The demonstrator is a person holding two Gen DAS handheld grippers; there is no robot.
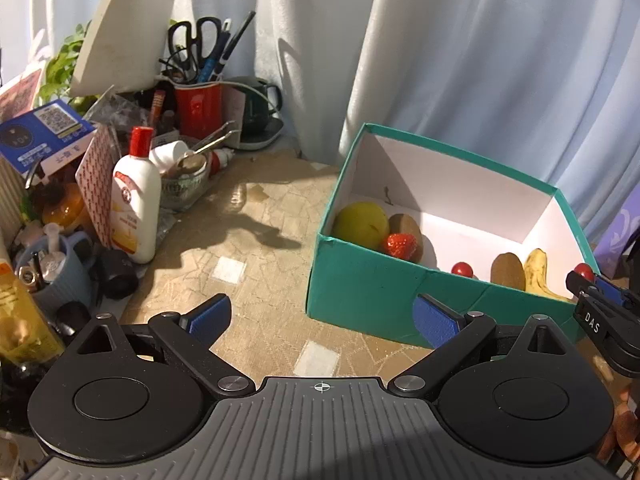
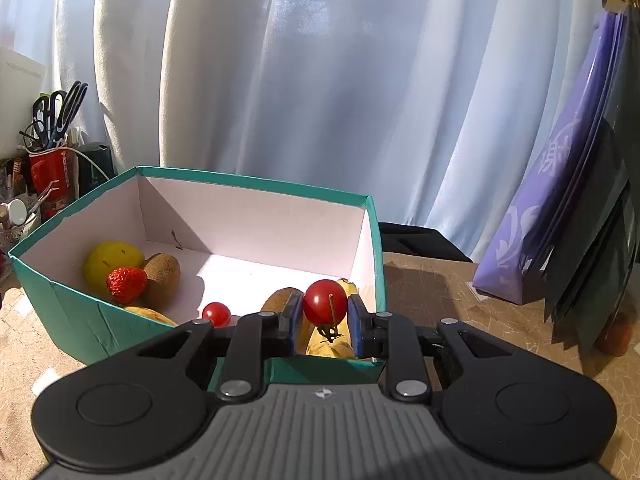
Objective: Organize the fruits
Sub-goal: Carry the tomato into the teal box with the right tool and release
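A teal box (image 1: 360, 292) (image 2: 72, 312) with a white inside holds a yellow-green fruit (image 1: 360, 224) (image 2: 112, 260), a strawberry (image 1: 402, 245) (image 2: 126, 284), kiwis (image 1: 508, 271) (image 2: 162, 274), a banana (image 1: 536, 274) and a cherry tomato (image 1: 461, 269) (image 2: 216, 314). My right gripper (image 2: 325, 312) is shut on another cherry tomato (image 2: 325, 302) over the box's near right corner; this gripper (image 1: 588, 284) also shows at the right edge of the left wrist view. My left gripper (image 1: 324, 316) stands open and empty over the tablecloth, left of the box.
Clutter fills the left side: a white lotion bottle (image 1: 136, 204), a red cup of scissors and pens (image 1: 198, 104), a glass bowl (image 1: 186, 188), a blue mug (image 1: 60, 272). Curtains hang behind. A purple bag (image 2: 552, 216) leans at the right.
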